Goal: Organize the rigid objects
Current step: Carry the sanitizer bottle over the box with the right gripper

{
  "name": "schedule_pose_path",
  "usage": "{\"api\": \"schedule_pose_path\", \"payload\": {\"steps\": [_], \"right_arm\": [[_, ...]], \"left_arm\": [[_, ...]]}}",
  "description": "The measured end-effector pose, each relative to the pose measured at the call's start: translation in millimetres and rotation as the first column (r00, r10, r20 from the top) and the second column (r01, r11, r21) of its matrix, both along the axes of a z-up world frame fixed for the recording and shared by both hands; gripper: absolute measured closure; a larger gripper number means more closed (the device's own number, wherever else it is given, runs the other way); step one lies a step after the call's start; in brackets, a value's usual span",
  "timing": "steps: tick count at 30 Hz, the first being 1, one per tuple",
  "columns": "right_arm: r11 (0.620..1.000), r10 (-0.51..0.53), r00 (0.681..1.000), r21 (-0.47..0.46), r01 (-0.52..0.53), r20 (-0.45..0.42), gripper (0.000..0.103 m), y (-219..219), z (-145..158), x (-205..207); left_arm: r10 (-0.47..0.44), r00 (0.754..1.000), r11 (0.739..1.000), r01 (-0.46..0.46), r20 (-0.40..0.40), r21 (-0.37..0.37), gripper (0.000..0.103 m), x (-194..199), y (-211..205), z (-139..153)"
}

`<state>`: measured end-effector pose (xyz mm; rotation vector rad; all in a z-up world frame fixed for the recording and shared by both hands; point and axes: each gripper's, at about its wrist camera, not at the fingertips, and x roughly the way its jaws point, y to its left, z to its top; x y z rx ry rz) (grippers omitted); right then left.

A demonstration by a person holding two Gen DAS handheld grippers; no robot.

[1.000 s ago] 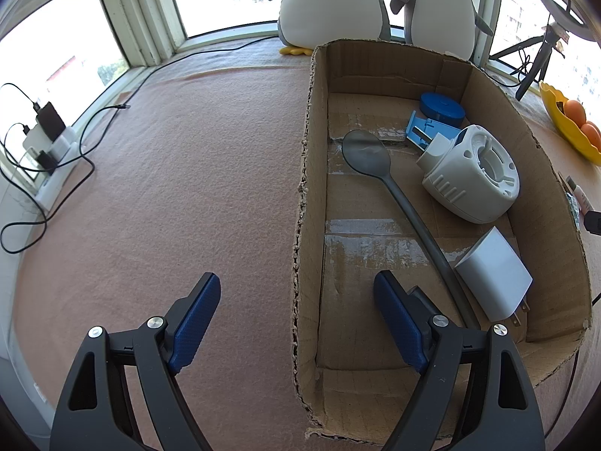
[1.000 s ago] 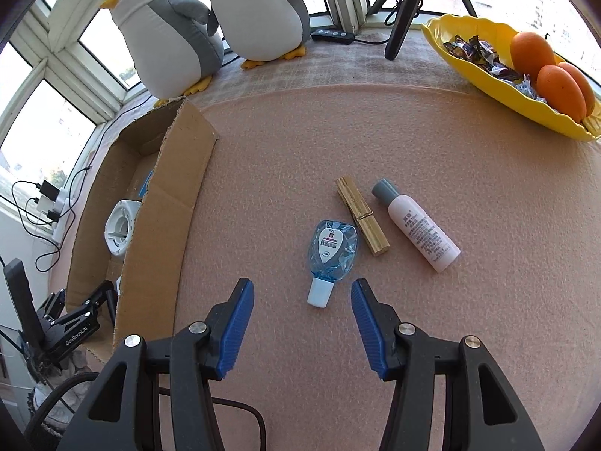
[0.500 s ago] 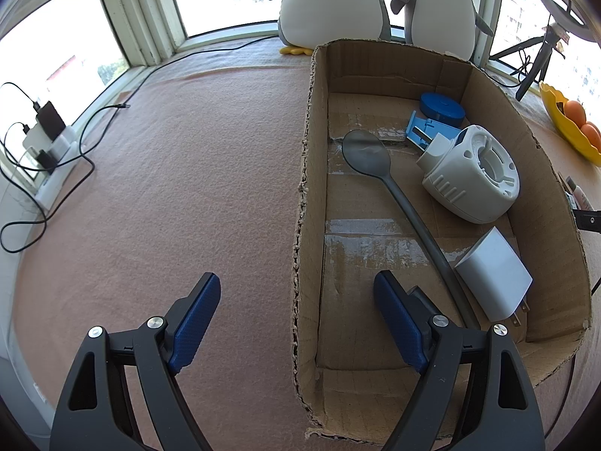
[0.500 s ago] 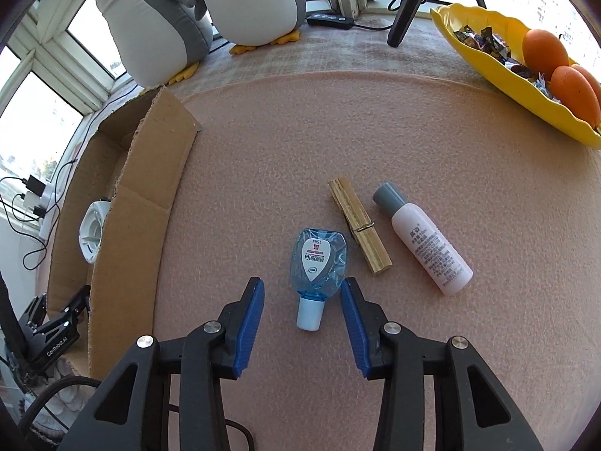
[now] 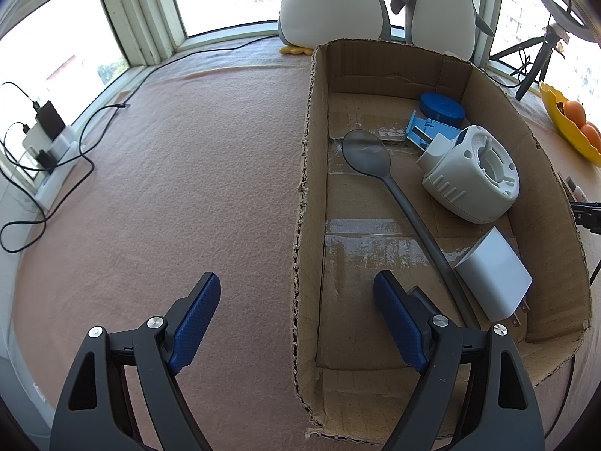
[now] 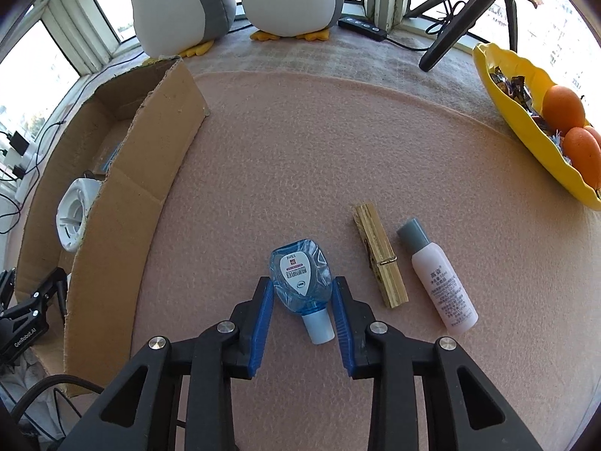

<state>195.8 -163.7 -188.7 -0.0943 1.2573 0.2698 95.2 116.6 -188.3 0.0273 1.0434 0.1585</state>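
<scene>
Nearest in the right wrist view, the right claw [image 6: 301, 300] is closing around the small blue bottle [image 6: 301, 278], which lies flat on the bench [image 6: 300, 150] with its white cap toward the camera; the pads sit just beside its shoulders, and I cannot tell whether they press yet. Just beyond it lie the wooden clothespin [image 6: 380, 255] and the pink bottle [image 6: 437, 277], so three things appear left to move. The left claw [image 5: 296, 300] hangs apart and empty, straddling the near wall of the cardboard box [image 5: 306, 188]. Inside the box already rest the white charger [image 5: 494, 274], the grey spoon [image 5: 375, 161], the white round housing [image 5: 473, 173] and, farthest, two blue pieces [image 5: 435, 116], so roughly more than half looks done.
</scene>
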Motion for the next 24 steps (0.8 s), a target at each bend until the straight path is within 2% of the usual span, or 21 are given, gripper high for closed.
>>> {"api": "schedule_pose_path", "payload": {"steps": [11,24], "right_arm": [[1.0,0.006,0.999,0.016,-0.007,0.049,0.075,5,10,-9],[0.995,0.043,0.989,0.087,-0.056,0.145,0.075,31,62,-18]], "left_arm": [[0.005,1.0,1.0,-0.005,-0.002,-0.002,0.018,-1,-3,-1],[0.009,1.0,1.0,-0.009,0.002,-0.008,0.018,-1,0,-1]]}}
